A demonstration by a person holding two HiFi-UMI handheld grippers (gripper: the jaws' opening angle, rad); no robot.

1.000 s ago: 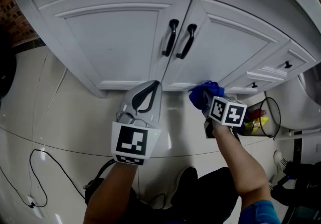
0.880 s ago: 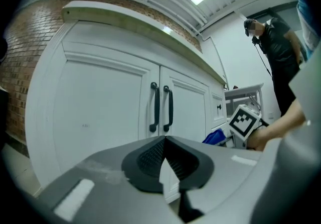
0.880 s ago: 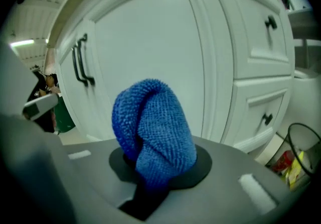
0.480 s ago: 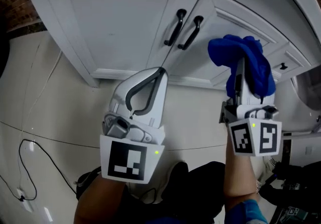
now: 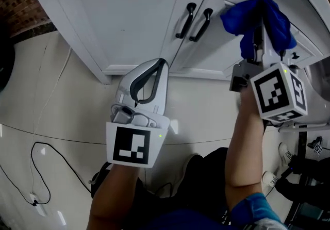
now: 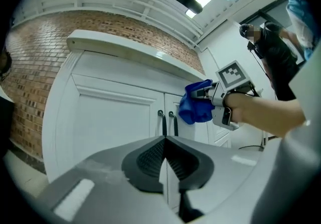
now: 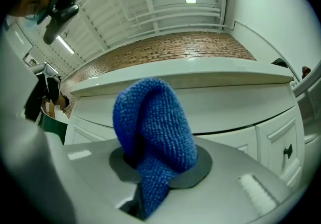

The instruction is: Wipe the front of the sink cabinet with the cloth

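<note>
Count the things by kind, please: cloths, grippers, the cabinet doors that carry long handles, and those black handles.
Blue cloth: 1
Grippers: 2, left gripper and right gripper
Cabinet doors: 2, left door and right door
Black handles: 2, left handle and right handle
Total: 7

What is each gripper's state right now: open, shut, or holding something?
Left gripper: shut, nothing between its jaws.
Right gripper: shut on the blue cloth.

Kitchen: sink cabinet (image 5: 124, 22), brick wall (image 6: 30, 82)
</note>
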